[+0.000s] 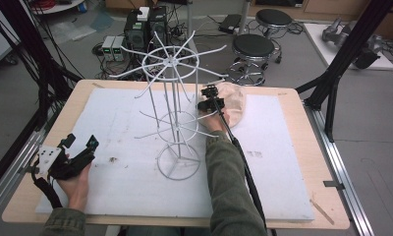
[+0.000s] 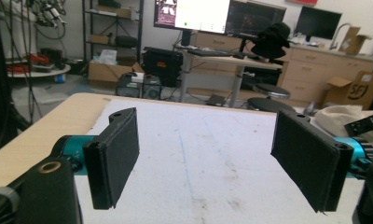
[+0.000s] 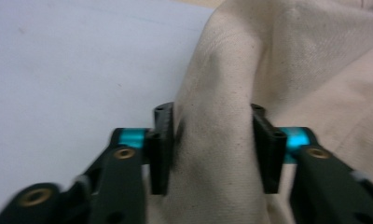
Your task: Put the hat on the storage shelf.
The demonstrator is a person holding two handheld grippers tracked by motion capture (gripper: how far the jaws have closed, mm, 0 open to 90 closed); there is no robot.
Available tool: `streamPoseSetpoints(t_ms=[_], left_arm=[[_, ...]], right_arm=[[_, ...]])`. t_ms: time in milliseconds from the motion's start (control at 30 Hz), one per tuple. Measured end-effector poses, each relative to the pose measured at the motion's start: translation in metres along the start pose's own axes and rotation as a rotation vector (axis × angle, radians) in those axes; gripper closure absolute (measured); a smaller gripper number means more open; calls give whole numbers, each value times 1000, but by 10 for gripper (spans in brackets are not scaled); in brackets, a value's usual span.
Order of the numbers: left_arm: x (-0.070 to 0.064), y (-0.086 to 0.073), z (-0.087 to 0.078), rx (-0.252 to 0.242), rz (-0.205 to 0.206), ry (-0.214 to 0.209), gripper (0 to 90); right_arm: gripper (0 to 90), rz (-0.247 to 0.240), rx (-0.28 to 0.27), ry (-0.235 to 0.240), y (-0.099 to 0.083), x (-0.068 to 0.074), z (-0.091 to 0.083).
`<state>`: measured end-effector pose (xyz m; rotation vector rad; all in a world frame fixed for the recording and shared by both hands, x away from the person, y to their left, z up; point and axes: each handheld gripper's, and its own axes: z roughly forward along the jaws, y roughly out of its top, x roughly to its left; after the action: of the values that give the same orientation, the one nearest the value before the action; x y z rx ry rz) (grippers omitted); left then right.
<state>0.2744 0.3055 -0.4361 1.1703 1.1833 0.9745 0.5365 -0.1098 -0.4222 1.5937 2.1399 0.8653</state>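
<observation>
Cream fabric cap (image 3: 217, 140) sits pinched in the right tool (image 3: 211, 149), still on the worktop (image 1: 283, 162); hanging on the wire rack (image 1: 172, 113) likely remains. Left tool (image 2: 212, 158) spread, idle.

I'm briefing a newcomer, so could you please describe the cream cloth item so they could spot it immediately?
Start at the white wire rack standing mid-table. Just right of it, at the far edge of the white mat, lies the cream fabric cap, with the right tongs closed around a fold. It is the one soft, beige thing there.

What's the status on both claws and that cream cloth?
Left claw open, idle at the table's near left. Right claw pinching a fold of the cream cloth. White wire rack stands just left of it.
</observation>
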Motion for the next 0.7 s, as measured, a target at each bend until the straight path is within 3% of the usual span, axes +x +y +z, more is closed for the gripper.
streamPoseSetpoints(t_ms=[33,67,133,433,500,633,700], left_arm=[[1,0,0,-6,-12,-4,232],[1,0,-1,-8,-14,-6,232],[3,0,-1,-10,-18,-3,232],[3,0,-1,-8,-21,-3,232],[3,0,-1,-7,-22,-2,232],[3,0,-1,-8,-21,-3,233],[3,0,-1,-7,-21,-3,234]], right_arm=[[648,34,-2,19,0,-3,-2],[698,105,-14,64,-1,-8,-4],[732,175,-32,123,-2,-16,-5],[761,168,-47,138,-3,-14,-8],[769,144,-71,131,-4,-13,-9],[787,177,-121,159,-11,-16,-12],[794,172,-112,162,-12,-19,-14]])
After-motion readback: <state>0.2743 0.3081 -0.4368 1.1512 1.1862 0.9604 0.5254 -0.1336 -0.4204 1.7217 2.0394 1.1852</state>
